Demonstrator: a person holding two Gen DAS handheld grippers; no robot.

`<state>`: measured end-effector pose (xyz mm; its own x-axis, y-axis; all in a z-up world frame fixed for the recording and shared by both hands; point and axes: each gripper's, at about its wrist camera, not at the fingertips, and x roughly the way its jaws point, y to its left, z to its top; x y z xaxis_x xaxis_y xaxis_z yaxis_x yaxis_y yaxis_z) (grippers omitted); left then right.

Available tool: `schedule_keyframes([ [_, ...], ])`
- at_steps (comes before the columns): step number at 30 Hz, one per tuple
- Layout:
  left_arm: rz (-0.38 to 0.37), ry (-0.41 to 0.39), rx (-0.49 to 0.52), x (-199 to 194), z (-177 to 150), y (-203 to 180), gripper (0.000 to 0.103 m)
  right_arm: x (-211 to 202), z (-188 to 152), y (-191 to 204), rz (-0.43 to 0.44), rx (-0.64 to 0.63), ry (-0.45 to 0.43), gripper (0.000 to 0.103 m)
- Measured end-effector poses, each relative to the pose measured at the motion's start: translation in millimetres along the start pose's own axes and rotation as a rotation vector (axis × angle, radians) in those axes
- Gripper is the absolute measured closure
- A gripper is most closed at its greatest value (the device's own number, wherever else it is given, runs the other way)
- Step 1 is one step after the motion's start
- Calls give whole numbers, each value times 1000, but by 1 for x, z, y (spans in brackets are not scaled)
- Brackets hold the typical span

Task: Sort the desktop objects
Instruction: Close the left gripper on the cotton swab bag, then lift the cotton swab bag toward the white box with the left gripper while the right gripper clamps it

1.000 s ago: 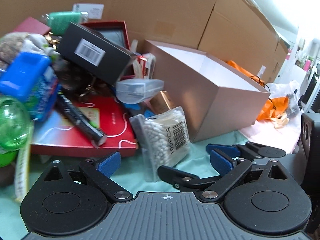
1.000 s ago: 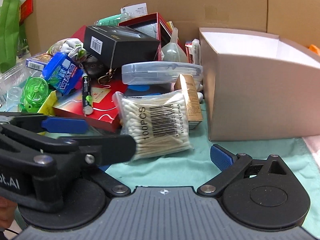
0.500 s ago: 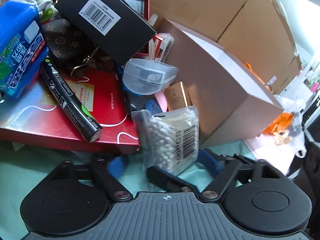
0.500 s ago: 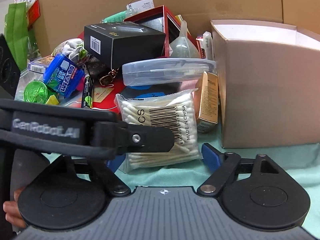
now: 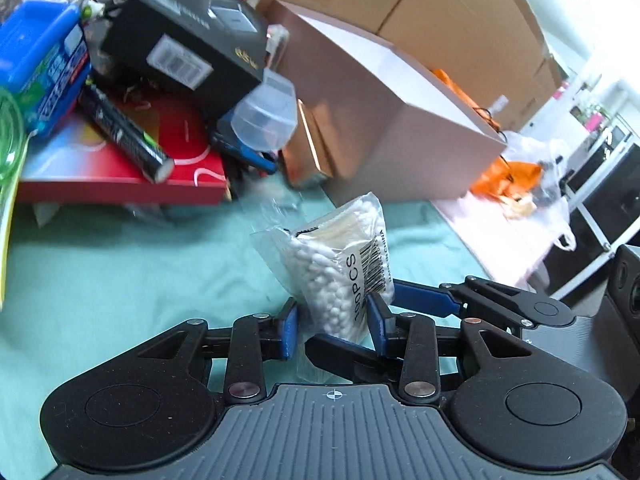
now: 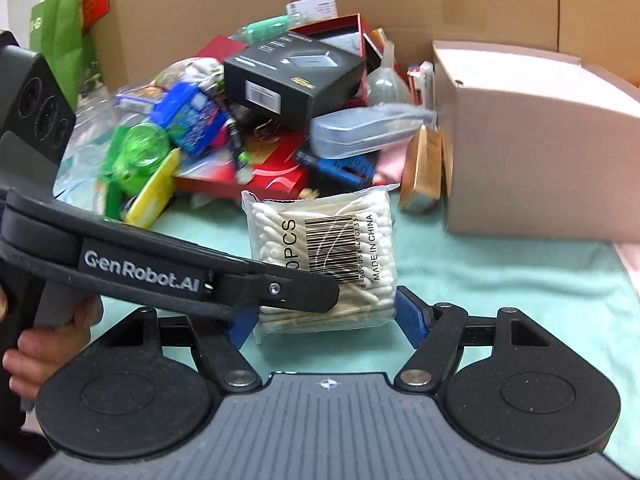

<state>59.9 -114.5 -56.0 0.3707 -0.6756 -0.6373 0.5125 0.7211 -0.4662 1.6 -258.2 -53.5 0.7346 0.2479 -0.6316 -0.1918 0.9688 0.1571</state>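
Observation:
A clear bag of cotton swabs (image 5: 340,268) with a barcode stands between the blue pads of my left gripper (image 5: 332,328), which is shut on its lower end and holds it away from the pile. In the right wrist view the same bag (image 6: 324,260) sits between the pads of my right gripper (image 6: 326,316), whose jaws are wide and not pressing it. My left gripper's arm crosses the right view from the left. An open pink box (image 6: 532,152) stands at the right.
A pile of clutter lies at the left: black box (image 5: 180,44), red flat box (image 5: 120,176), black tube (image 5: 124,136), clear plastic case (image 6: 360,128), blue pack (image 6: 188,116), green round toy (image 6: 140,148), small gold box (image 6: 420,168). Large cardboard boxes stand behind. Teal cloth (image 5: 120,272) covers the table.
My left gripper has closed on the bag of cotton swabs and pulled it back from the pile onto the open cloth. The right gripper now has the bag between its open pads.

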Motion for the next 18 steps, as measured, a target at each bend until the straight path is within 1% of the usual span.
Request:
schedule_keyframes([
  [1, 11, -8, -10, 0, -2, 0, 45, 0, -1, 0, 4, 9, 1, 25],
  [2, 35, -23, -15, -1, -3, 1, 43, 0, -2, 0, 1, 12, -2, 25],
  [3, 52, -30, -13, 0, -3, 2, 38, 1, -3, -1, -6, 15, -6, 24],
  [4, 60, -35, -19, 0, -3, 4, 34, 1, -3, -1, -15, 22, -8, 23],
  [7, 52, -47, -41, 0, 0, 9, 28, 4, -3, -1, -24, 25, -9, 21],
  [9, 68, -57, -52, 2, 3, 10, 24, 5, -4, 2, -28, 16, -13, 21],
  [13, 74, -45, -36, 10, 8, 9, 24, 10, -5, 4, -33, 3, -6, 21],
  [14, 75, -41, -23, 12, 8, 7, 25, 10, -6, 3, -33, 4, -4, 21],
  [15, 79, -40, -3, 12, 8, 5, 30, 10, -6, 3, -32, 8, -4, 21],
  [16, 80, -36, 14, 13, 9, 4, 33, 11, -6, 3, -31, 12, -4, 21],
  [18, 81, -36, 19, 13, 9, 3, 32, 12, -5, 3, -29, 14, -7, 21],
])
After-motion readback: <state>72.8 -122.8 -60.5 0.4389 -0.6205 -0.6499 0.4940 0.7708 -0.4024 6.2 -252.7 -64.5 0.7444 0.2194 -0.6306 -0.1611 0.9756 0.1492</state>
